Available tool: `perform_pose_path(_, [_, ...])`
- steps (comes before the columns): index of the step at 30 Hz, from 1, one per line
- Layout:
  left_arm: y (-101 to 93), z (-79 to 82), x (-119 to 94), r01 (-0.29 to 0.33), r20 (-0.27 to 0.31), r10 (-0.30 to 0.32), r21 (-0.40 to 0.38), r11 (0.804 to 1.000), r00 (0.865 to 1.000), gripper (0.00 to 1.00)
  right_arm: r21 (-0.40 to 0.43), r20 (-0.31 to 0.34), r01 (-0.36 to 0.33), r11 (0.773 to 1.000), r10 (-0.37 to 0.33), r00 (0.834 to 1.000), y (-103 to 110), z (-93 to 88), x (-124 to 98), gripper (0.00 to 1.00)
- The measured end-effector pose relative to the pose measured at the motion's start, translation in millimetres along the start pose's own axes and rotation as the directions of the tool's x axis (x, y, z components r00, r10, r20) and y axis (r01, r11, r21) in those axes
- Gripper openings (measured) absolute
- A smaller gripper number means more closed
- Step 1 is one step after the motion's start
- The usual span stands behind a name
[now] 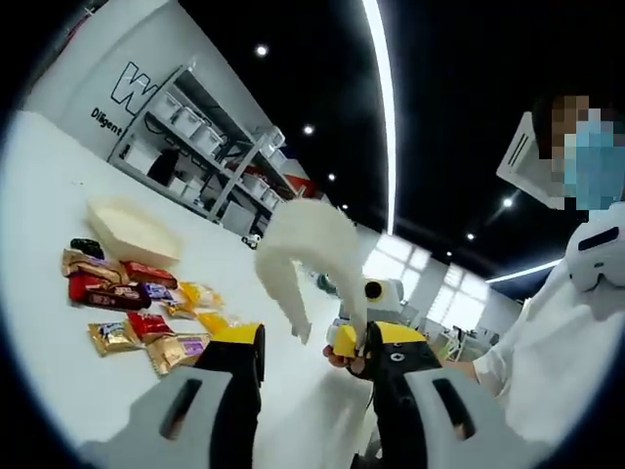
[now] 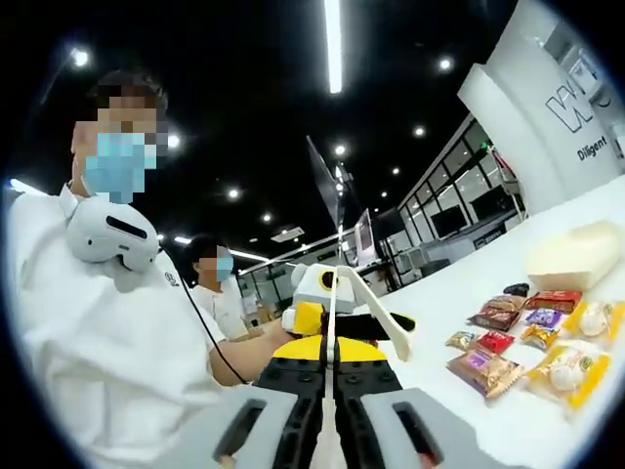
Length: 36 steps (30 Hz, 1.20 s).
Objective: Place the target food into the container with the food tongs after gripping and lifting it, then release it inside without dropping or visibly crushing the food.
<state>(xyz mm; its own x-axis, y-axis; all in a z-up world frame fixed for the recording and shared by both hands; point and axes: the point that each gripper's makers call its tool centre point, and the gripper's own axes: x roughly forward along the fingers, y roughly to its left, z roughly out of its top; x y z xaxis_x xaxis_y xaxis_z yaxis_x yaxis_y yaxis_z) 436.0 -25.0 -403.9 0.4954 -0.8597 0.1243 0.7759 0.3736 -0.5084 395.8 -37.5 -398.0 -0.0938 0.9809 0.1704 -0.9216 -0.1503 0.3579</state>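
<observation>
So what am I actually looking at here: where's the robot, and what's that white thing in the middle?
There is no robot: a person holds a two-jaw gripper in each hand, and each gripper carries a wide-angle camera looking along its own jaws. One picture is from the left gripper, whose yellow-tipped jaws stand apart and hold nothing. The other is from the right gripper, whose jaws are pressed together on the white food tongs. On the white table lie wrapped snack packets and, beside them, a cream tray, with nothing visible in it.
</observation>
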Motion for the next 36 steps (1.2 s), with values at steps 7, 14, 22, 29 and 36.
perform_pose_path(7, [-6.4, 5.0, 2, 0.029, 0.028, -0.029, -0.011, 1.0, 0.999, 0.38, 0.017, 0.018, -0.022, 1.0, 0.022, 1.0, 4, 2.9, 4, 0.0])
perform_pose_path(14, [-13.7, 8.5, 2, 0.066, 0.046, -0.065, -0.019, 0.998, 0.997, 0.33, 0.035, 0.036, -0.036, 0.999, 0.035, 0.999, 6, 5.4, 6, 0.0])
perform_pose_path(22, [-17.2, 10.4, 3, 0.083, 0.057, -0.081, -0.024, 0.996, 0.995, 0.29, 0.053, 0.046, -0.042, 0.998, 0.04, 0.998, 7, 6.7, 8, 0.0])
perform_pose_path(29, [-19.3, 7.8, 5, 0.095, 0.049, -0.094, -0.036, 0.995, 0.994, 0.3, 0.06, 0.055, -0.058, 0.997, 0.055, 0.997, 10, 6.9, 11, 0.0])
perform_pose_path(36, [-22.0, 7.4, 5, 0.106, 0.045, -0.105, -0.041, 0.993, 0.993, 0.3, 0.058, 0.05, -0.067, 0.996, 0.064, 0.997, 13, 6.4, 12, 0.0])
